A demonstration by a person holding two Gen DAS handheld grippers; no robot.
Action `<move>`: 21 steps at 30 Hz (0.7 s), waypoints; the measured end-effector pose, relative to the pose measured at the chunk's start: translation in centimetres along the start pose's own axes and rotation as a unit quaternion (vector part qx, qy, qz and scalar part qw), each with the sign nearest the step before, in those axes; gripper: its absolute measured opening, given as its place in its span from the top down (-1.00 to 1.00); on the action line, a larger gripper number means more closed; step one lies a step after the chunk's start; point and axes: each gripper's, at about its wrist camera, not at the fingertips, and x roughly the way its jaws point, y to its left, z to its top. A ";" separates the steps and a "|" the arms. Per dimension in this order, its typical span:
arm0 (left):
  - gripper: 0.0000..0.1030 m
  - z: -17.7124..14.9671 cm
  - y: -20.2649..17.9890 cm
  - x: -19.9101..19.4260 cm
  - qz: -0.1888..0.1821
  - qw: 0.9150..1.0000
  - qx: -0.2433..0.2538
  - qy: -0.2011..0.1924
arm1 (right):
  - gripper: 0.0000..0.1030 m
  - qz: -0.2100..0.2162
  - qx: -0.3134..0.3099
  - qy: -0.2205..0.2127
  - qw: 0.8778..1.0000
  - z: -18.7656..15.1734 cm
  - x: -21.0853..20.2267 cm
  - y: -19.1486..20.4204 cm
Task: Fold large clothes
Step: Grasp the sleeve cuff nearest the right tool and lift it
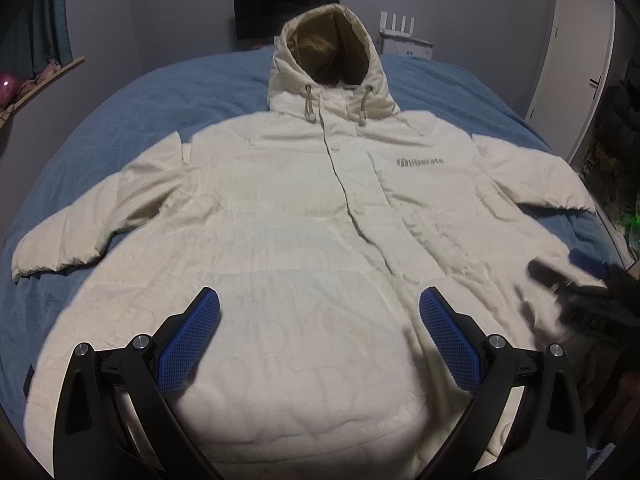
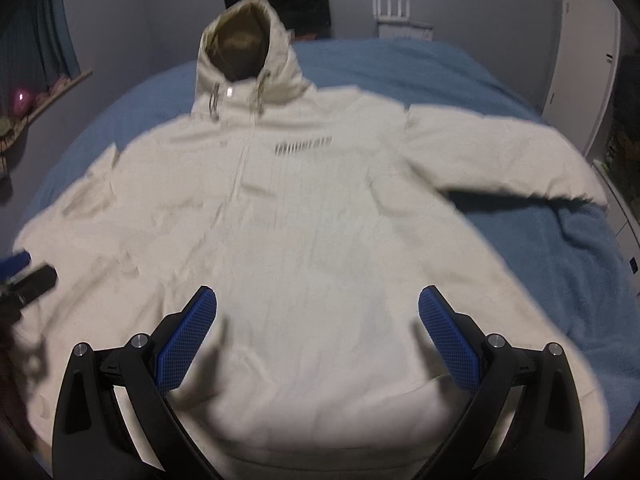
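**A:** Where does the coat lie?

**B:** The white hooded jacket (image 1: 304,216) is spread front-up on the blue bed (image 1: 168,92), closed down the middle, hood (image 1: 332,52) at twelve o'clock from me, hem nearest me at six. One sleeve (image 1: 80,220) runs out toward nine o'clock, the other sleeve (image 1: 532,172) toward three.

**A:** And your claws?

**B:** My left claw (image 1: 320,340) hangs above the lower front of the jacket, its blue pads well apart, nothing between them. My right claw (image 2: 318,340) is the same: spread wide, empty, above the hem area a bit further toward three o'clock. In the left view it is only a dark blur at four o'clock.

**A:** So which step is this?

**B:** The very start, I'd judge. Nothing is folded yet; the jacket lies flat and I am lining up for the first grip.

**A:** Next move?

**B:** Probably a sleeve fold. Each claw would need to reach out to its own side, pinch the padded cloth near cuff or shoulder, and carry it across the chest. The padding looks thick, so a deep bite seems wise.
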 end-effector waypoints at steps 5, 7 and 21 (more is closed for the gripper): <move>-0.88 4.4 0.0 -2.9 -0.009 0.999 0.018 -0.049 | -0.88 -0.058 0.015 -0.101 0.993 4.0 -4.1 -2.1; -0.88 7.0 0.6 -2.9 -0.012 0.998 0.016 -0.051 | -0.88 -0.083 -0.002 -0.124 0.989 5.5 -4.4 -3.1; -0.88 10.8 3.2 6.9 0.027 1.000 0.005 0.014 | -0.88 -0.092 0.186 0.072 0.976 8.9 9.0 -21.1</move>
